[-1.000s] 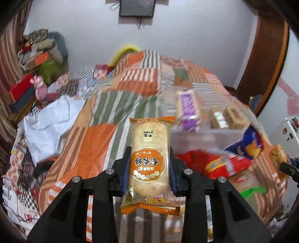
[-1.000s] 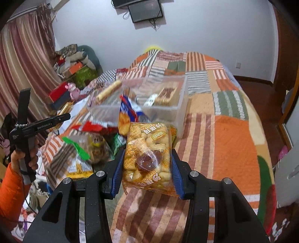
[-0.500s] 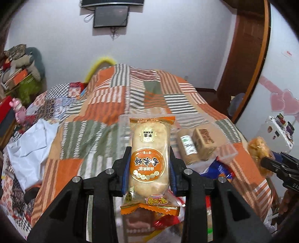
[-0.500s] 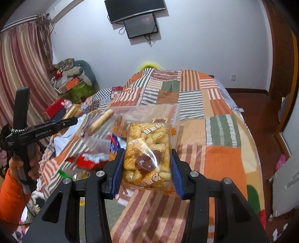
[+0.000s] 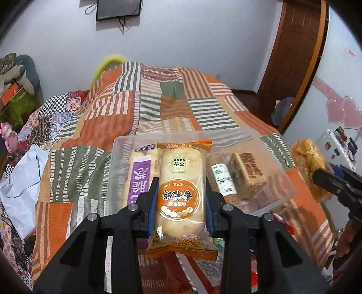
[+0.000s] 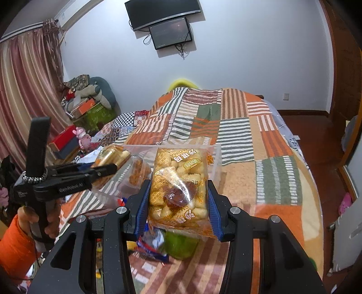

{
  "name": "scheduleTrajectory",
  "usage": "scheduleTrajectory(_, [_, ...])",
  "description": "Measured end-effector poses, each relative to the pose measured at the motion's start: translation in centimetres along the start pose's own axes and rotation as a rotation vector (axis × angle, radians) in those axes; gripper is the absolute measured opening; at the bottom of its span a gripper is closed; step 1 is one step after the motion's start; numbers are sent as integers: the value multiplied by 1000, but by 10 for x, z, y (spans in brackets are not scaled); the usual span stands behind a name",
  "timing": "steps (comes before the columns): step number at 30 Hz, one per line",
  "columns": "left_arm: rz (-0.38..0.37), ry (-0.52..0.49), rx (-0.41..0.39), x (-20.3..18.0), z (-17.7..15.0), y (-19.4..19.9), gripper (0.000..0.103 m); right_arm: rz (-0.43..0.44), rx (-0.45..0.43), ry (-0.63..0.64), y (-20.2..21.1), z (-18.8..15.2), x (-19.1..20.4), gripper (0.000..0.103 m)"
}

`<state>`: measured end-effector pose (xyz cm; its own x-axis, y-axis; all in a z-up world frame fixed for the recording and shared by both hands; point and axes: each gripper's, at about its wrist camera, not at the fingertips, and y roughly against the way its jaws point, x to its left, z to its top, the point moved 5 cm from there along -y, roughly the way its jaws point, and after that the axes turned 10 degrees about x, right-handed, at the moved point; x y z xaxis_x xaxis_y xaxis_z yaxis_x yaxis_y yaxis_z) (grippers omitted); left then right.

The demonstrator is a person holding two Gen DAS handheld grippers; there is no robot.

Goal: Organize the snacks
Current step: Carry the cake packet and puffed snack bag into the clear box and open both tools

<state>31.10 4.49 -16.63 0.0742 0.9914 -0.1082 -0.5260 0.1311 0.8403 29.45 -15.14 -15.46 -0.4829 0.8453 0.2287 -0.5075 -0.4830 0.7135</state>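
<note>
- A patchwork bedspread (image 5: 185, 106) in orange, green and cream stripes covers the bed; loose snack packets in red, blue and green lie on it right under both tools, partly hidden by them.
- Along the bed's left side sit a crumpled white plastic bag (image 5: 20, 185), a pink toy figure (image 6: 82, 138) and stacked boxes and cushions by the striped curtain (image 6: 25, 83). Two dark screens (image 6: 163, 20) hang on the white wall.
- The left gripper (image 5: 181, 196) is clamped on an orange-edged clear packet with a pale oval rice cracker (image 5: 183, 190); its round orange label bears Chinese characters I cannot read. It hangs over the near wall of the tub.
- The right gripper (image 6: 178, 199) pinches a clear bag of small golden puffs (image 6: 178, 181), printed with upside-down Chinese text; it is held above the bedspread, just short of the tub.
- A clear plastic tub (image 5: 280, 178) rests on the bed. Inside lie a pale packet with a purple label (image 5: 140, 178), a brown roll with a white label (image 5: 220, 176) and a tan block-shaped packet (image 5: 246, 174), side by side.
- An orange sleeve (image 6: 13, 244) shows behind the left tool's handle.
</note>
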Motion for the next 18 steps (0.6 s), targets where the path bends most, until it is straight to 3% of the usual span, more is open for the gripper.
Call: scheduleTrajectory(18, [38,11,21,19,23,-21,34,40,121,94,-64,34,24,43])
